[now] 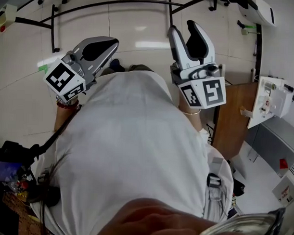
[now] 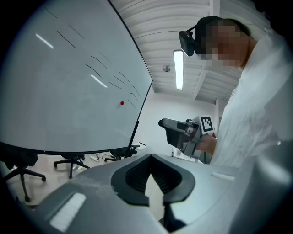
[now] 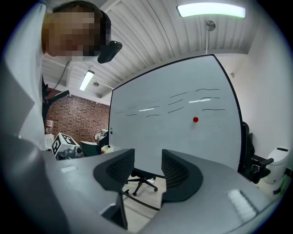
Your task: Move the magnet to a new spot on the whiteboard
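A small red magnet (image 3: 195,119) sticks to the right part of the whiteboard (image 3: 174,132), below some short black pen strokes. The left gripper view shows the same magnet (image 2: 122,103) on the whiteboard (image 2: 64,91), far off. Both grippers are held up in front of the person's chest, well away from the board. My left gripper (image 2: 152,157) is empty with its fingertips together, and it appears at the left of the head view (image 1: 107,43). My right gripper (image 3: 148,157) is open with nothing between its pads, and it stands upright in the head view (image 1: 184,28).
The whiteboard stands on a wheeled frame with an office chair (image 3: 142,180) behind it; another black chair (image 3: 256,164) is at its right. A brick wall (image 3: 82,121) and cluttered benches lie to the left. A wooden desk (image 1: 231,117) and a white box (image 1: 270,99) are beside the person.
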Available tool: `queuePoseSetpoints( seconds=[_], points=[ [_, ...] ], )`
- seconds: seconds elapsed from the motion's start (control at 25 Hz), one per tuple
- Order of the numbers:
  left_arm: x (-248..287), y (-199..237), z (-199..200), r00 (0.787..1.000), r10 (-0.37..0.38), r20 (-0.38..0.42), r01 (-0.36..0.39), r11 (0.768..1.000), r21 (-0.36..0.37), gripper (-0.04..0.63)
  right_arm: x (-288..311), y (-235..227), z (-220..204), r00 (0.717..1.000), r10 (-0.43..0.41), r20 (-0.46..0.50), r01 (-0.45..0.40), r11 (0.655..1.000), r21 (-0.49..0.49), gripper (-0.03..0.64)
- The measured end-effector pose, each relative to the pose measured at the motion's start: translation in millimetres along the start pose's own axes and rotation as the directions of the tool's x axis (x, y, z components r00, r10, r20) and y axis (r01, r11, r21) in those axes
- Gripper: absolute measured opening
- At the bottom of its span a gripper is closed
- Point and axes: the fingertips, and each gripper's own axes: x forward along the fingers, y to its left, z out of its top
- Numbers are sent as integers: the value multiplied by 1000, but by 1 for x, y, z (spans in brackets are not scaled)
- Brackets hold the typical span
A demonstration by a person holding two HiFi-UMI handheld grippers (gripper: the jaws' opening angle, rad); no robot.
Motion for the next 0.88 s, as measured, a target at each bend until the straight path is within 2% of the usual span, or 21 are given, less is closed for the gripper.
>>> queuePoseSetpoints(
  seconds=[0.16,0.24,0.4,0.52,0.6,0.68,0.88],
  points=[
    [7,-6,3,999,43,13,-43,999,-13,2,-1,-1,9,998,55,14,-55,998,-23,178],
    [20,-17,3,999,50,19,-49,998,-24,2,-13,-11,14,998,59,36,-57,997,-56,174],
    [70,-71,-1,1000,21,14,-21,1000,11,2,-63,-57,21,995,27,91,-18,995,-98,170],
    [83,-95,13,996,-39,75,36,998,45,2,-72,-71,15,996,24,86,-17,996,-88,170],
    [80,-98,16,995,-59,83,53,996,74,2,-68,-69,10,996,33,83,-26,996,-83,170],
    [76,-95,13,997,-46,67,39,995,95,2,-65,-69,8,995,31,92,-25,997,-68,170],
    [73,-90,6,999,-16,51,12,997,74,2,-61,-68,6,995,49,90,-43,997,-66,170]
  ],
)
